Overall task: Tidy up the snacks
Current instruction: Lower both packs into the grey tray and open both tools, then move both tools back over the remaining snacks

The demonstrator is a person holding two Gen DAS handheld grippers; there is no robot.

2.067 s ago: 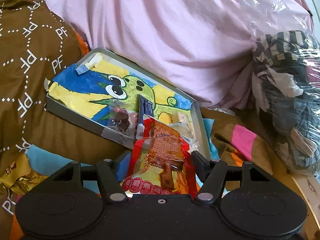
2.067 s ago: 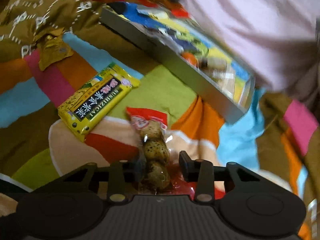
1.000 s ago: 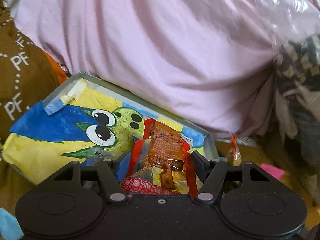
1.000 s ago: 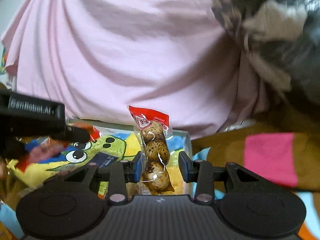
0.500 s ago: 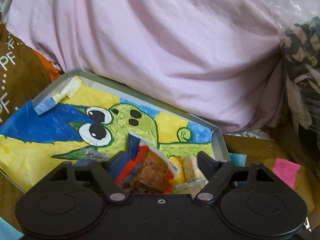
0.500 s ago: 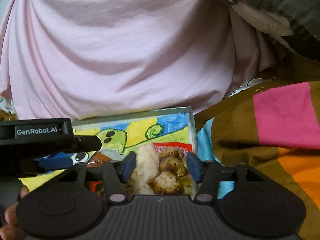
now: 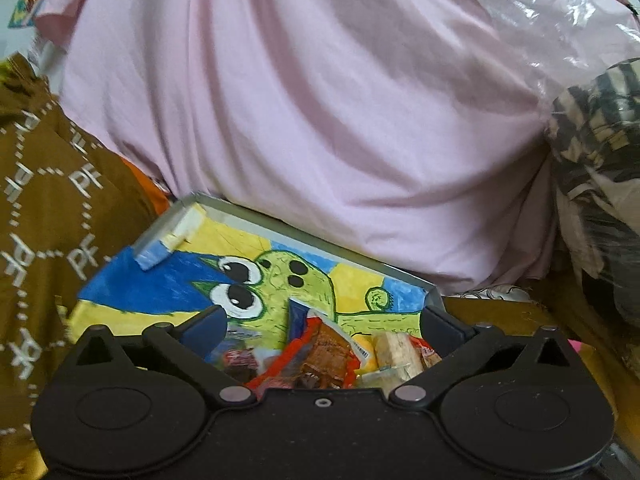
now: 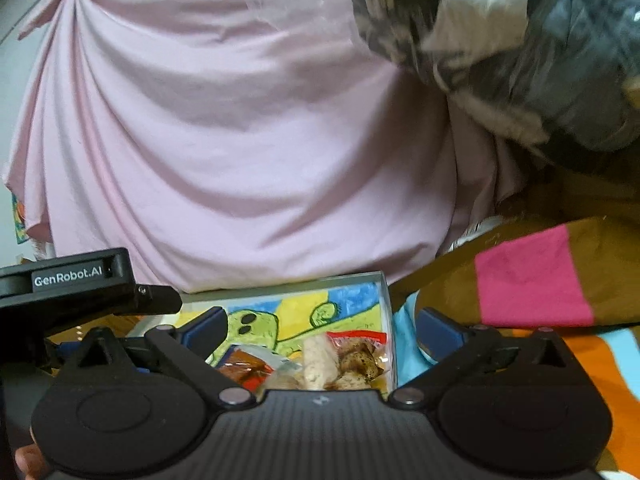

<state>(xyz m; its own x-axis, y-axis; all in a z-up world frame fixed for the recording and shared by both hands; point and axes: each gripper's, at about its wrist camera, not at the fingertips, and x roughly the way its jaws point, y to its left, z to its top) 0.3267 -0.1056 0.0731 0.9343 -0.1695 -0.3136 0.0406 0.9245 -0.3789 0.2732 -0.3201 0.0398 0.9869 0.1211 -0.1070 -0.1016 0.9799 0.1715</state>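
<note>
My left hand-held gripper [image 7: 322, 322] and right hand-held gripper [image 8: 322, 322] near level over tray [image 7: 320, 242], jaws opening, empty; crinkly snack packets [image 7: 320, 354] inside tray.

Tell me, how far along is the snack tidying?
Several snacks already lie in the tray, including the egg pack. Nothing is in hand: the left gripper and right gripper are opening with nothing gripped. Any snacks left outside the tray are out of view.

A bed covered by a patchwork blanket [image 8: 532, 276] of brown, pink, orange and blue carries a shallow grey tray [image 7: 320, 240] (cartoon drawing inside), with a pink bundle [image 7: 320, 120] touching its far edge.
</note>
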